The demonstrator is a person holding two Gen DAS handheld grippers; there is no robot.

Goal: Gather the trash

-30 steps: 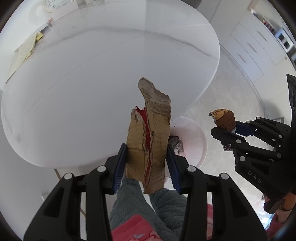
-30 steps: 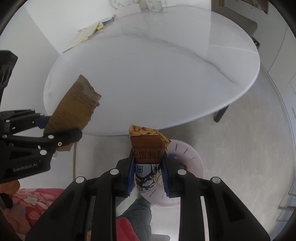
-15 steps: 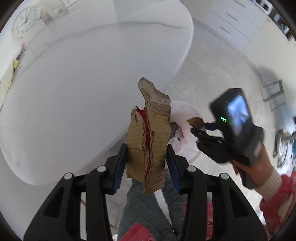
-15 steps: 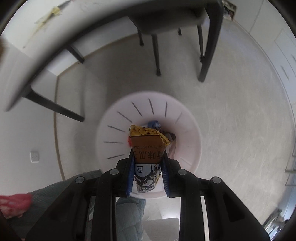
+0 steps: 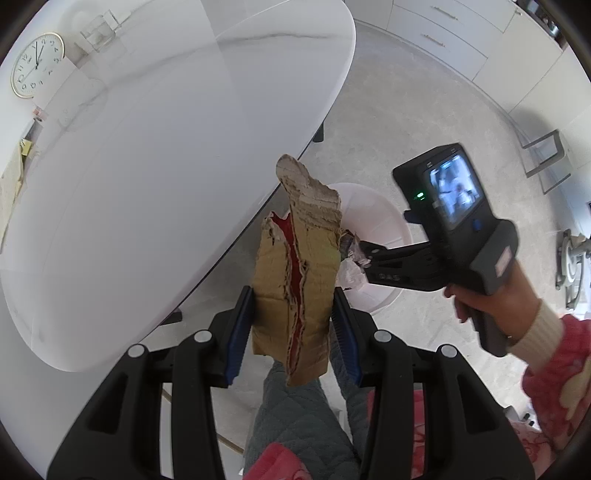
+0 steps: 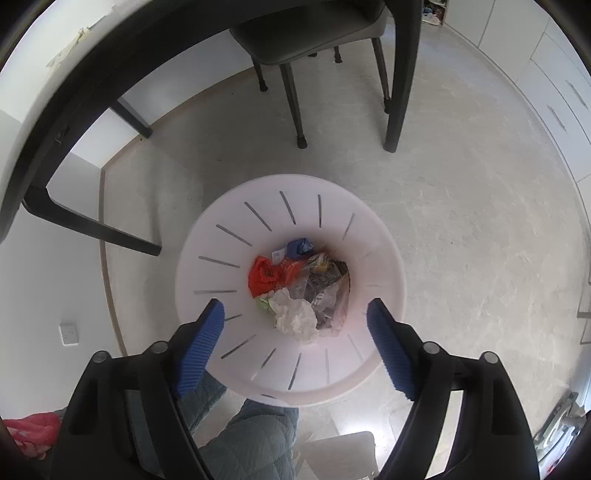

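Note:
My left gripper (image 5: 293, 321) is shut on a torn piece of brown cardboard (image 5: 299, 273) with a red inner layer, held upright above the floor beside the table edge. My right gripper (image 6: 295, 317) is open and empty, pointing straight down over a white slotted trash bin (image 6: 207, 258). The bin holds a red wrapper (image 6: 264, 275), crumpled white paper (image 6: 297, 319), a blue scrap and clear plastic wrappers. In the left wrist view the right gripper (image 5: 364, 258) reaches over the bin (image 5: 373, 218), which lies just behind the cardboard.
A white oval marble table (image 5: 166, 166) fills the left of the left wrist view, with a clock (image 5: 35, 70) at its far end. Dark table legs (image 6: 88, 225) and a grey chair (image 6: 314, 33) stand beyond the bin. White cabinets (image 5: 461, 40) line the far wall.
My right gripper swung down over the bin, opened, and the orange snack packet it held is no longer in it. My left gripper turned right, still holding the cardboard.

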